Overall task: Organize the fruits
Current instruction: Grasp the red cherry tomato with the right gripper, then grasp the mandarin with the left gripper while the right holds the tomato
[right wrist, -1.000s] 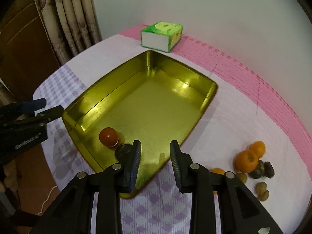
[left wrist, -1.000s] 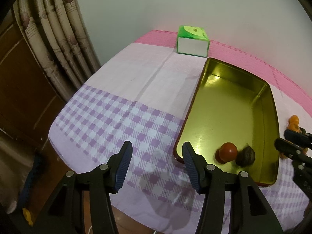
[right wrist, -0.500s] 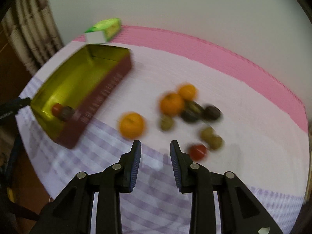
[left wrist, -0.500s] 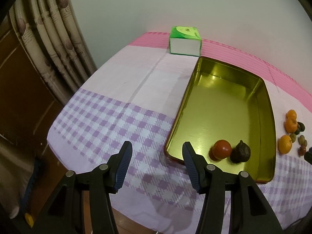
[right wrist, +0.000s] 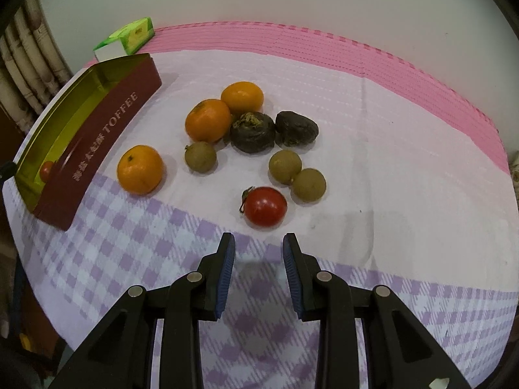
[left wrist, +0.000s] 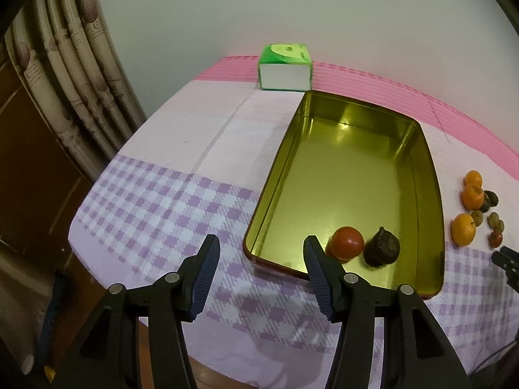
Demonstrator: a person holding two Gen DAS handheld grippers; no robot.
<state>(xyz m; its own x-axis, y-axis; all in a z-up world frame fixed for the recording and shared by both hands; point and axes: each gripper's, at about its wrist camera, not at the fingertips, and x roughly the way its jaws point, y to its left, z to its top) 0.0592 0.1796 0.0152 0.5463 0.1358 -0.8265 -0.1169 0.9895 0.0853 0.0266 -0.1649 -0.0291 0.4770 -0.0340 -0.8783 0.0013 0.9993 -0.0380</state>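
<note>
A gold tin tray (left wrist: pixel 428 175) with a dark red outside (right wrist: pixel 107 129) holds a red tomato (left wrist: pixel 347 242) and a dark wrinkled fruit (left wrist: pixel 382 248). To its right lie loose fruits: three oranges (right wrist: pixel 140 169) (right wrist: pixel 207 120) (right wrist: pixel 242 96), two dark fruits (right wrist: pixel 253 132), three small green-brown fruits (right wrist: pixel 200 156), and a red tomato (right wrist: pixel 265 206). My right gripper (right wrist: pixel 258 269) is open and empty, just short of that tomato; its tip shows in the left wrist view (left wrist: pixel 506 259). My left gripper (left wrist: pixel 261 275) is open and empty at the tray's near left corner.
A green and white tissue box (left wrist: pixel 284 67) stands behind the tray near the wall. The checked tablecloth (left wrist: pixel 146 214) drops off at the near and left edges. A curtain (left wrist: pixel 65 74) and a wooden door hang to the left.
My right gripper has swung from over the tray to the loose fruit pile on the right. My left gripper has drawn back a little from the tray.
</note>
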